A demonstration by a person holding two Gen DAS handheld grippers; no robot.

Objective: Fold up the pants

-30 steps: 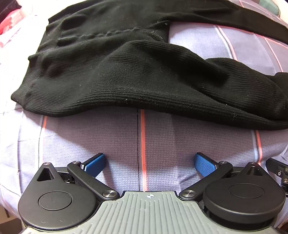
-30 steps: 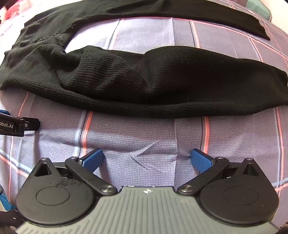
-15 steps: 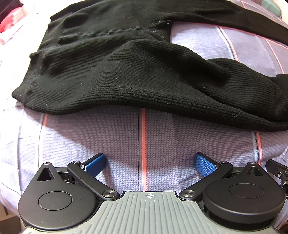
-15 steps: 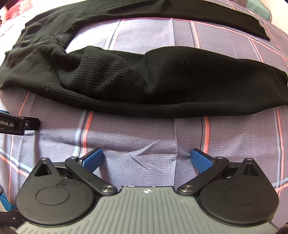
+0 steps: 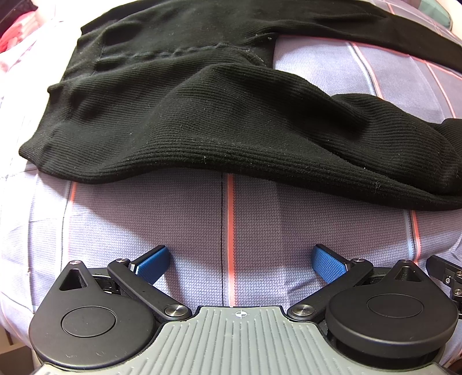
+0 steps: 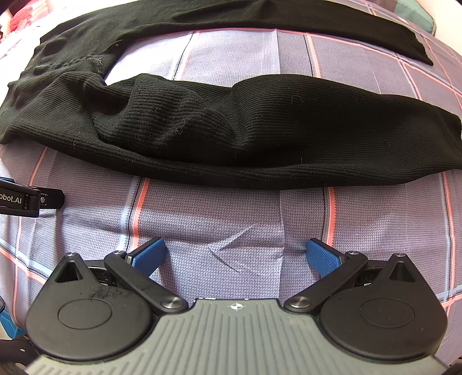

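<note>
Lavender plaid bedsheet (image 5: 173,219) carries black ribbed pants (image 5: 202,115), spread lengthwise, two legs apart, far leg (image 6: 288,17) by the sheet's far edge. Left gripper (image 5: 239,262) and right gripper (image 6: 235,256) spread wide, empty, just short of near leg. Pink clutter (image 5: 17,31) at far left corner, blurred.

Bare lilac checked bedsheet (image 5: 260,230) lies between both wide-spread grippers and the black ribbed knit pants (image 5: 202,115). Only the left gripper (image 6: 31,199) intrudes at the right view's left edge.
</note>
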